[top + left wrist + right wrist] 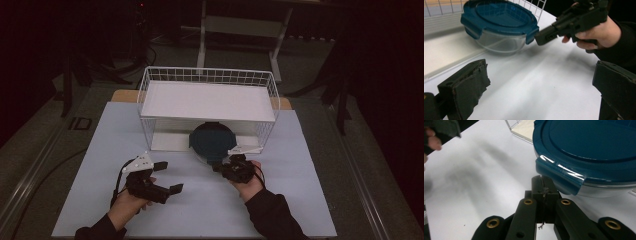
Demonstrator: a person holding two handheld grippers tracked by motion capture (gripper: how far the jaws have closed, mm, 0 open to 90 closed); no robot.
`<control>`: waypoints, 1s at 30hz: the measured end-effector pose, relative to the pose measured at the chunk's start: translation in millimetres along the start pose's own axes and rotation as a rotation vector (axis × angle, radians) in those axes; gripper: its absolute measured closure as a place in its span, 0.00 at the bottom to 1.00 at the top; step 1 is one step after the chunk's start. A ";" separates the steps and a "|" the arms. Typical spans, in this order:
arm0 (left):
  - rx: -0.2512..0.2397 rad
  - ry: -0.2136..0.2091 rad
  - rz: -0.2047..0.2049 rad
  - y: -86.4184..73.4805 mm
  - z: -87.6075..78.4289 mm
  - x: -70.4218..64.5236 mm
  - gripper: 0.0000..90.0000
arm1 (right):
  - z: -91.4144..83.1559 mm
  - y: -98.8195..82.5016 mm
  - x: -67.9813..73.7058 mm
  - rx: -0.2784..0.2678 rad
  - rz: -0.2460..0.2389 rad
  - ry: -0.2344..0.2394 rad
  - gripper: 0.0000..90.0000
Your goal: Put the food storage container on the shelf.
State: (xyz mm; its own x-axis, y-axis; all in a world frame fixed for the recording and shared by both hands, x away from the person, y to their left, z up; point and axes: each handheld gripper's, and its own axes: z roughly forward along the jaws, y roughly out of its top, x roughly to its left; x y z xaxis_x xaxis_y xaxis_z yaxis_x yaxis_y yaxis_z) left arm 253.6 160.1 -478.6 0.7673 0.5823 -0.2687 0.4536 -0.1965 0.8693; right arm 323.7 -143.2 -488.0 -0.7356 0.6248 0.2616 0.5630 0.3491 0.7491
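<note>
Right tool shut at the container's clip

The right tool (544,185) has its jaws pressed together, nothing between them, tips right at the front clip of the blue-lidded container (212,141), which sits half under the wire rack (207,97) toward the tabletop's (100,165) far edge. The left tool (161,176) waits spread wide and empty nearer the front-left corner (well clear). Looks like a nudge or drag-out is in hand; next, a steady pull toward the near edge.
</note>
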 end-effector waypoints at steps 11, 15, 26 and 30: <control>-0.006 0.041 -0.014 -20.6 -18.9 -2.9 0.00 | 10.3 3.8 -3.0 0.006 -0.005 -0.012 1.00; -0.014 0.059 -0.016 -26.9 -22.9 -2.5 0.00 | 13.0 4.7 -7.7 -0.003 0.019 -0.029 1.00; -0.005 0.051 0.003 -32.7 -16.1 -2.7 0.00 | 21.5 15.9 -21.0 -0.033 0.033 -0.087 1.00; -0.009 0.051 0.006 -33.3 -16.0 -2.5 0.00 | 26.3 21.0 -23.9 -0.036 0.027 -0.104 1.00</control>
State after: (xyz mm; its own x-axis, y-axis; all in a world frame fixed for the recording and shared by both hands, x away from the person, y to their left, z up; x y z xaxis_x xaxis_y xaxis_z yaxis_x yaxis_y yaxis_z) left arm 229.2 177.8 -500.2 0.7454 0.6210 -0.2425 0.4453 -0.1931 0.8743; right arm 363.0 -132.5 -494.5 -0.6767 0.7031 0.2186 0.5666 0.3076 0.7645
